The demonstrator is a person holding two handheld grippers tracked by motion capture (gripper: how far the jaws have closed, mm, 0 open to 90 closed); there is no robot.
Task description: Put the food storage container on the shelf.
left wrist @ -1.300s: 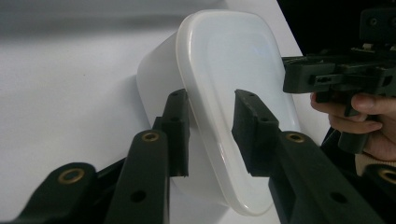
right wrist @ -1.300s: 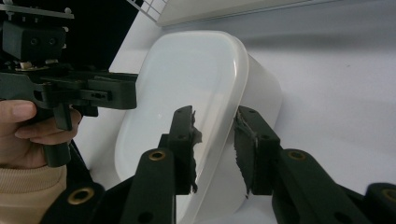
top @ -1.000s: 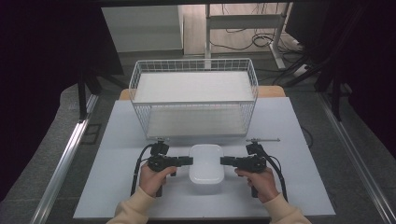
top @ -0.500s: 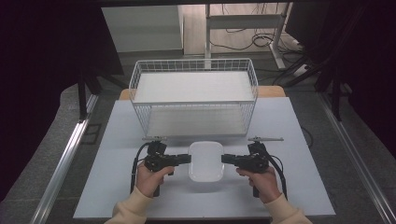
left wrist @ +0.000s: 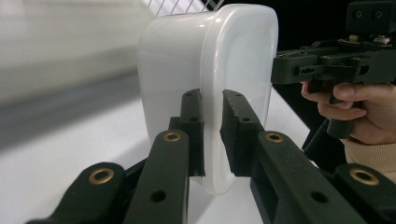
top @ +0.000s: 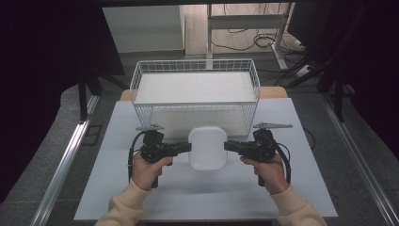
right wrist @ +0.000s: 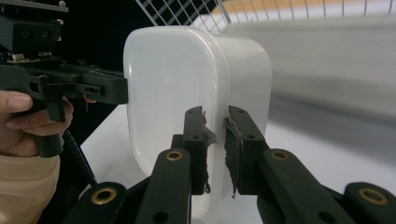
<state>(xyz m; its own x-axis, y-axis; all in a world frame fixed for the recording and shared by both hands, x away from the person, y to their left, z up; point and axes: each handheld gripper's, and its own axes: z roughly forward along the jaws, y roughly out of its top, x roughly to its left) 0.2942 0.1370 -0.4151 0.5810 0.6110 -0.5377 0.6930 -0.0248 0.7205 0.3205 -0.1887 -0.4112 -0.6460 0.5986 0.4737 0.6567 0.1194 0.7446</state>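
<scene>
the white tub (top: 207, 147) hangs just above the near middle of the bench (top: 117, 188), pinched by its rim from both sides. the left gripper (top: 186, 147) has its fingers (left wrist: 191, 126) closed on the tub's left rim, and the right gripper (top: 229, 146) has its fingers (right wrist: 194, 140) closed on the right rim; both pairs have just been closing, with the rim between them. the wire basket (top: 195, 106) stands just behind the tub, at the far edge of the bench.

this looks like a two-handed lift toward that basket. to do it well, both hands should rise together and keep level (a thin rim can slip out if one side gets ahead), hold the squeeze steady, and bring the tub's bottom above the basket's front wall before moving forward.
</scene>
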